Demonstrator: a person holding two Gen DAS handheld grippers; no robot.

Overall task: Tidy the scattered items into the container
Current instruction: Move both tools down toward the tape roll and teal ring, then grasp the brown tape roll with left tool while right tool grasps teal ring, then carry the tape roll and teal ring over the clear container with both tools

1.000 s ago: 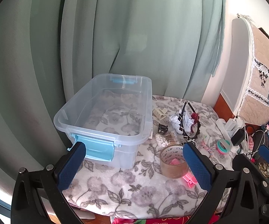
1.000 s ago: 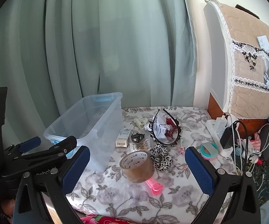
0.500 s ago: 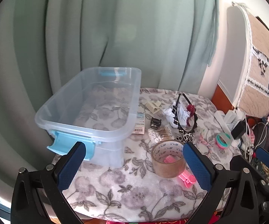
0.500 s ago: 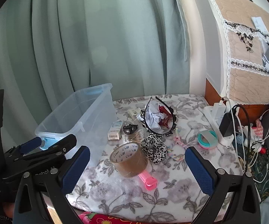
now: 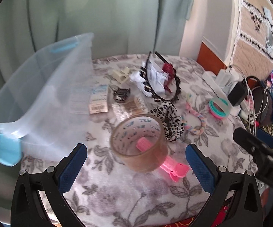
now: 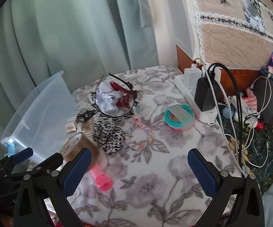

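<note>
A clear plastic bin [image 5: 38,98] with blue latches stands at the left of the floral table; it also shows in the right wrist view [image 6: 40,117]. A brown tape roll [image 5: 139,141] stands over a pink clip [image 5: 174,170], just ahead of my open, empty left gripper [image 5: 136,168]. Behind it lie a leopard scrunchie [image 5: 171,121], a pastel braided ring [image 6: 139,134], a black headband [image 5: 162,81] around crumpled paper, a black claw clip [image 5: 120,94] and a small box [image 5: 98,102]. My right gripper [image 6: 136,172] is open and empty above the table's front, right of the pink clip [image 6: 101,177].
Teal and pink bangles [image 6: 180,117] lie at the right by a white power strip [image 6: 193,94] with a black charger and cables. A quilted headboard [image 6: 236,24] rises at the right. Green curtains [image 5: 98,15] hang behind the table.
Both grippers have swung right and come closer to the table. The tape roll now sits between the left fingers' line; the bin has slid to the left edge of both views.
</note>
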